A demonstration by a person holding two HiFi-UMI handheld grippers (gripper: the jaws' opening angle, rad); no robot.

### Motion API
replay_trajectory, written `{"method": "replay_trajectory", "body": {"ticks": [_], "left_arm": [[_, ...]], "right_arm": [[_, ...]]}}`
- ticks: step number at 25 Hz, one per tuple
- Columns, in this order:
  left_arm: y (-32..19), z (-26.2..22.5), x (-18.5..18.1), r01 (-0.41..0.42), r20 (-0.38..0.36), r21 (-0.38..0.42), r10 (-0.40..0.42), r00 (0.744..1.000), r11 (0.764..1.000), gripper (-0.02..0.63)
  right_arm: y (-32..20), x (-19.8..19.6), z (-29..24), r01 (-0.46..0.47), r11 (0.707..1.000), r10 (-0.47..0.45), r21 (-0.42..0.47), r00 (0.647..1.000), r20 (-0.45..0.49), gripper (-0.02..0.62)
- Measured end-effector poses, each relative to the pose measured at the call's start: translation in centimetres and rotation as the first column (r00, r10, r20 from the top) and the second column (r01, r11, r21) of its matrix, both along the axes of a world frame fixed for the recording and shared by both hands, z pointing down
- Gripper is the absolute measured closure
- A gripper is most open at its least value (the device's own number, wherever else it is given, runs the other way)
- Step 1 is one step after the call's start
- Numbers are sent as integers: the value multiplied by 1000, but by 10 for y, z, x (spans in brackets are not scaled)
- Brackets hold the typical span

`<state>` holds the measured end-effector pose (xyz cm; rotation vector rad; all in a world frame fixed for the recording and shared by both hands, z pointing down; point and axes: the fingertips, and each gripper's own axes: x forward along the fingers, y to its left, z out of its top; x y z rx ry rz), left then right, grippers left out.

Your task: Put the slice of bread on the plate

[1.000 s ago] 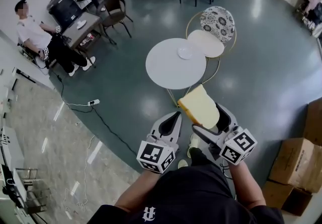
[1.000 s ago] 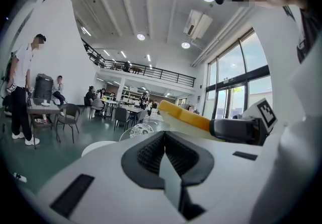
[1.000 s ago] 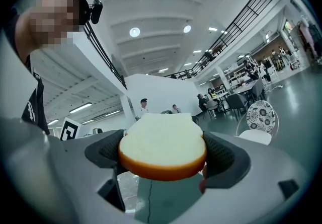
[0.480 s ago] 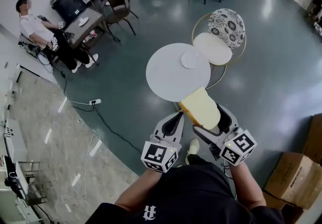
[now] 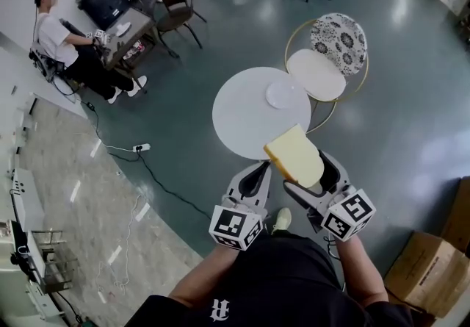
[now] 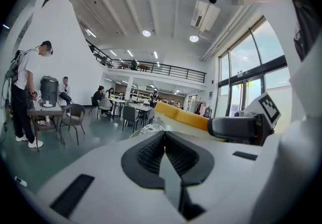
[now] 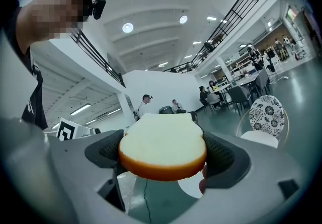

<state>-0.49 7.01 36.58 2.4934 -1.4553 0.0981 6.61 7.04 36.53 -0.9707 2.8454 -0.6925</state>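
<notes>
The right gripper [image 5: 310, 175] pinches the single slice of bread [image 5: 294, 156] flat between its jaws, short of the round white tabletop [image 5: 246, 112]; the left gripper [image 5: 252, 177] hangs alongside, jaws pressed together, empty. The one plate [image 5: 280, 94] sits on the tabletop's far right: the slice should travel level and come down squarely over it.

We are looking down on a round white table [image 5: 242, 109] standing on a dark green floor [image 5: 400, 134], with a gold-framed chair [image 5: 337, 33] just beside it. A person [image 5: 62, 42] is sitting by a small dark table [image 5: 125, 30] at upper left, a power strip [image 5: 141, 147] is lying on the floor, and a cardboard box [image 5: 426, 270] is sitting at lower right.
</notes>
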Motion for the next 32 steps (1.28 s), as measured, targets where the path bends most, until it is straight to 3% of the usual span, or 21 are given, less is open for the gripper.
{"method": "replay_trajectory", "body": {"ticks": [7, 14, 25, 32], "left_arm": [[-35, 12, -3, -11, -4, -10, 11, 1000, 1000, 598], [-97, 22, -30, -37, -11, -9, 37, 999, 999, 598], [-191, 43, -65, -123, 1, -4, 123, 992, 992, 598], [-228, 74, -42, -161, -1, -43, 161, 987, 986, 598]], "right_arm": [[-36, -5, 11, -13, 1000, 13, -7, 1000, -15, 98], [-93, -31, 23, -45, 999, 44, -19, 998, -47, 98], [-186, -58, 54, -153, 988, 148, -32, 981, -126, 98], [-224, -43, 94, -149, 987, 133, -68, 973, -190, 98]]}}
